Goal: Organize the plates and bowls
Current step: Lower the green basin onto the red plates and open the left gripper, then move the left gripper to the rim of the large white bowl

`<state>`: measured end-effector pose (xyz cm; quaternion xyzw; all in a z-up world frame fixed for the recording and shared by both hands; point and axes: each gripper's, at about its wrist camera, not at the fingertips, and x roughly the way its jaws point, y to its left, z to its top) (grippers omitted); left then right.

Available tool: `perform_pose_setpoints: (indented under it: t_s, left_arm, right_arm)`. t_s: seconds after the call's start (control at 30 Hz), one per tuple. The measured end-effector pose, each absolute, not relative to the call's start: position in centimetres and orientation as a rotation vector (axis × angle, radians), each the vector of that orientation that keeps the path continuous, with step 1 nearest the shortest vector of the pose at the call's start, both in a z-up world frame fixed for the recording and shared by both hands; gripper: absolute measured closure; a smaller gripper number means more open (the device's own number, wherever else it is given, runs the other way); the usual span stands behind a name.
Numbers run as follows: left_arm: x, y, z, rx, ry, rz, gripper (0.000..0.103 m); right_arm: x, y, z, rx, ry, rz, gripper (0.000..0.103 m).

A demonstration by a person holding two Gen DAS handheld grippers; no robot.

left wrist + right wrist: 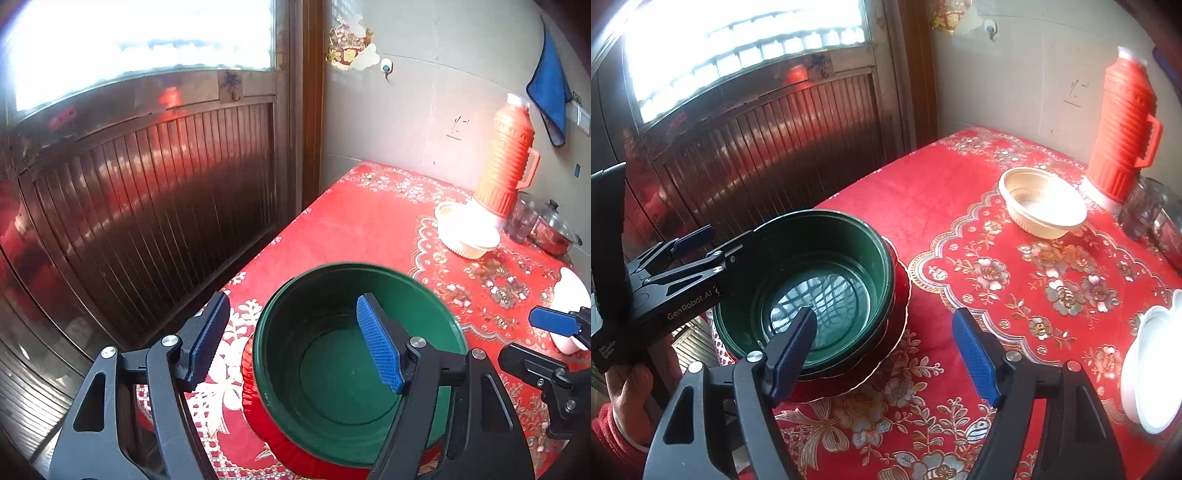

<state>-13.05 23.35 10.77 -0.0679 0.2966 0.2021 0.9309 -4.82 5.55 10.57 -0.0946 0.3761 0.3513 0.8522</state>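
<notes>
Hovering with both pairs of fingers spread and pinching nothing, I hold my left gripper [295,341] over the green bowl [354,369] stacked on a red plate [899,325] at the tablecloth's [960,229] near-left corner, my right gripper [886,347] just beside it.

Home dining corner, floral tablecloth [1015,266], thermos [1123,125]

Table [923,192]: near left corner, bowl [827,280] stacked on plate [882,354]; far right, second bowl [1043,203] beside flask [1123,122]; near right edge, dishes [1148,369].
</notes>
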Motion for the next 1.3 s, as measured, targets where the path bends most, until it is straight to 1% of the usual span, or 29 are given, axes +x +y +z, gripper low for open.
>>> perform_pose_setpoints:
  t_s: [0.03, 0.2, 0.5, 0.9, 1.3]
  left_arm:
    - [-13.1, 22.9, 11.3, -0.136, 0.589, 0.407, 0.031]
    - [-12.1, 20.3, 12.8, -0.123, 0.544, 0.344, 0.031]
    - [-9.0, 14.5, 13.2, -0.089, 0.543, 0.22, 0.031]
    - [-6.2, 8.3, 12.1, -0.041, 0.581, 0.101, 0.031]
    - [-3.9, 5.5, 9.7, -0.049, 0.66, 0.038, 0.031]
  right_arm:
    - [-4.9, 5.1, 10.9, -0.188, 0.78, 0.734, 0.023]
    - [-4.8, 2.7, 12.1, -0.154, 0.739, 0.683, 0.023]
    - [-4.5, -2.4, 12.3, -0.107, 0.739, 0.578, 0.023]
    - [-4.1, -8.7, 12.5, -0.031, 0.741, 0.473, 0.023]
    - [-3.7, -15.3, 13.4, 0.052, 0.715, 0.368, 0.023]
